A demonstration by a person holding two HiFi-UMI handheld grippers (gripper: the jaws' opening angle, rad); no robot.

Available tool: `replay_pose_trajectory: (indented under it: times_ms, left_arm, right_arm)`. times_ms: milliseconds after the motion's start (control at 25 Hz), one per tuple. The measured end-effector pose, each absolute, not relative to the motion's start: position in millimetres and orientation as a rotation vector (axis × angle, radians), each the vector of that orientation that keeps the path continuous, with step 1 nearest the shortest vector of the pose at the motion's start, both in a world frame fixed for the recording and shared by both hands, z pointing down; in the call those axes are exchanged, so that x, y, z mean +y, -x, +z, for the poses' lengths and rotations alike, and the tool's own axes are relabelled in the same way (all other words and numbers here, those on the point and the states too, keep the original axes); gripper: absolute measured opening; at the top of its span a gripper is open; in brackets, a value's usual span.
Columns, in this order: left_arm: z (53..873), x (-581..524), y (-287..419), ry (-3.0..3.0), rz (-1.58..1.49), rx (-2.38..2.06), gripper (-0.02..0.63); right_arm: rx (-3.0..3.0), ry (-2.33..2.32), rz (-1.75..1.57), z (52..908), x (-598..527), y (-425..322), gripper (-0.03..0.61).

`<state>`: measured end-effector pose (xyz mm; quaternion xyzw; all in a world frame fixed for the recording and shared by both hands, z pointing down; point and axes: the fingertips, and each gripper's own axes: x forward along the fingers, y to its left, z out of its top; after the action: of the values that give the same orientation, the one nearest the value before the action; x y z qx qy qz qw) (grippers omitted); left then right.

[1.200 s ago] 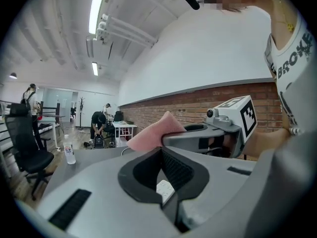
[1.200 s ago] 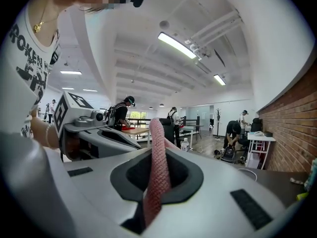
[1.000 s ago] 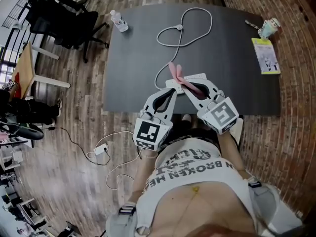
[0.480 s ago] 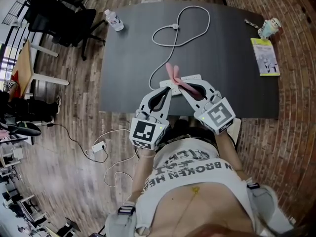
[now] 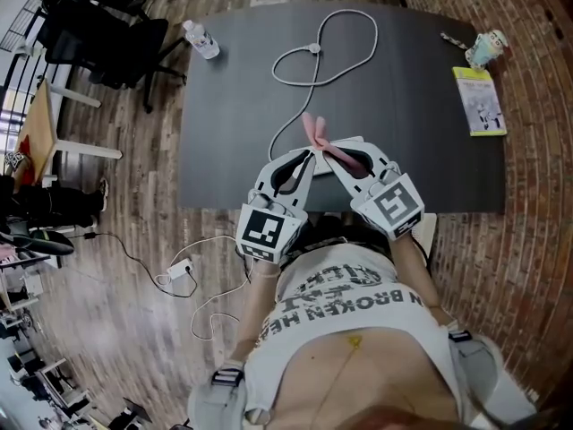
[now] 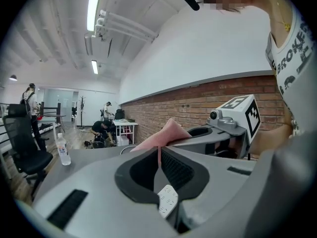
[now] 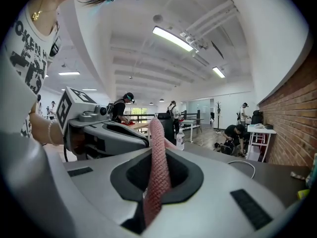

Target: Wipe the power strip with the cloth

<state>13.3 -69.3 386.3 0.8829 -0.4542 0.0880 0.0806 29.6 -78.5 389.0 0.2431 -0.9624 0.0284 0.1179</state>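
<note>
A pink cloth (image 5: 313,130) is stretched between both grippers over the near edge of the dark table (image 5: 233,124). My left gripper (image 5: 307,157) is shut on one end of the cloth. In the left gripper view a thin pink edge of cloth (image 6: 166,133) runs between the closed jaws of that gripper (image 6: 159,151). My right gripper (image 5: 328,159) is shut on the other end, and the cloth (image 7: 157,177) runs up between its jaws (image 7: 157,145). The white power strip (image 5: 347,142) lies under the gripper tips, mostly hidden; a piece of the strip (image 6: 167,200) shows through the left jaws. Its white cable (image 5: 313,50) loops across the table.
A water bottle (image 5: 200,39) stands at the table's far left corner. A cup (image 5: 486,50) and a yellow-green booklet (image 5: 479,101) lie at the far right. A black office chair (image 5: 107,34) is left of the table. Another power strip (image 5: 182,268) with cords lies on the wooden floor.
Both grippers have drifted a little further over the table together, with the cloth held between them. Both grips look the same as before.
</note>
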Motion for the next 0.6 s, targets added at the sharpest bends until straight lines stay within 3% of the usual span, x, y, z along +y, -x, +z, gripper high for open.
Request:
replay_pose_trajectory:
  times_ms: [600]
  left_arm:
    - [489,-82,33,-2.518,0.499,-1.145,0.012]
  right_arm:
    - [-2.733,-0.792,0.192,425,-111,-4,0.017]
